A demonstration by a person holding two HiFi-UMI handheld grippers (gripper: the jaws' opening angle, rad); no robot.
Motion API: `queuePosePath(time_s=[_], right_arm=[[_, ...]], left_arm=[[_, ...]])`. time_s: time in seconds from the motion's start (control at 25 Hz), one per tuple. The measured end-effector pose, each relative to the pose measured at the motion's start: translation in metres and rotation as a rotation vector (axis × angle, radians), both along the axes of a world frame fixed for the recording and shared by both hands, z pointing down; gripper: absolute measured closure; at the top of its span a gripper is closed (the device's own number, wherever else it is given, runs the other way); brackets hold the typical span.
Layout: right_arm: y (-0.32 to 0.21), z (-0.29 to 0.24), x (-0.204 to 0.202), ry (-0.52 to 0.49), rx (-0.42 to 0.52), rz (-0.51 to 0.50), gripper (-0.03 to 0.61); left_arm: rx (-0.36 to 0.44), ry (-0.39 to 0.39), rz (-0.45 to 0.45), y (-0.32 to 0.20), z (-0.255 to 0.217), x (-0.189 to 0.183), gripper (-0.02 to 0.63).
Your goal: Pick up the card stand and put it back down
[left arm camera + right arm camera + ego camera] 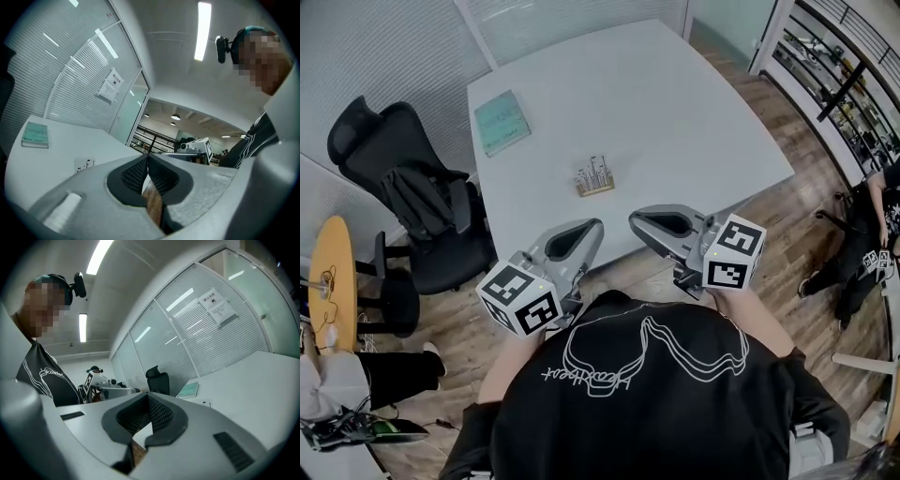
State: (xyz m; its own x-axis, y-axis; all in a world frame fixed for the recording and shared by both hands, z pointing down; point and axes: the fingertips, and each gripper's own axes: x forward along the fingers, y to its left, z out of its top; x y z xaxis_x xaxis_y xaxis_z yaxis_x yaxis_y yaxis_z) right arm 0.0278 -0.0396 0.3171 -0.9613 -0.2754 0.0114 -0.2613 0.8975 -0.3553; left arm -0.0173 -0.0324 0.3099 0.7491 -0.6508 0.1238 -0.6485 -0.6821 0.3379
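- Both claws are closed on nothing: grey left gripper (593, 228), grey right gripper (637, 221).
- Small wooden card stand with wire clips (594, 178) stands on white table (694, 112), apart from them.
- Lift either finished or not started.

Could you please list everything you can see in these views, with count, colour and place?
table: one, white, centre of the head view.
card stand: one, wooden base with metal clips, on the table towards its front edge.
book: one, teal, on the table's far-left corner.
office chair: one, black, left of the table.
round wooden top: one, yellowish, far left edge.
bystander: one, dark clothes, right edge of the head view.
left gripper: one, grey, shut, empty, near the table's front edge.
right gripper: one, grey, shut, empty, beside the left.
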Motion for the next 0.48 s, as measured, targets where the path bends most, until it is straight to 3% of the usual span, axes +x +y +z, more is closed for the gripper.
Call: queuePosePath(time_s=[0.48], right_arm=[[-0.007, 0.0008, 0.0007, 0.023, 0.012, 0.006, 0.571]], left_arm=[[-0.007, -0.014, -0.006, -0.0076, 0.0043, 0.0027, 0.598]])
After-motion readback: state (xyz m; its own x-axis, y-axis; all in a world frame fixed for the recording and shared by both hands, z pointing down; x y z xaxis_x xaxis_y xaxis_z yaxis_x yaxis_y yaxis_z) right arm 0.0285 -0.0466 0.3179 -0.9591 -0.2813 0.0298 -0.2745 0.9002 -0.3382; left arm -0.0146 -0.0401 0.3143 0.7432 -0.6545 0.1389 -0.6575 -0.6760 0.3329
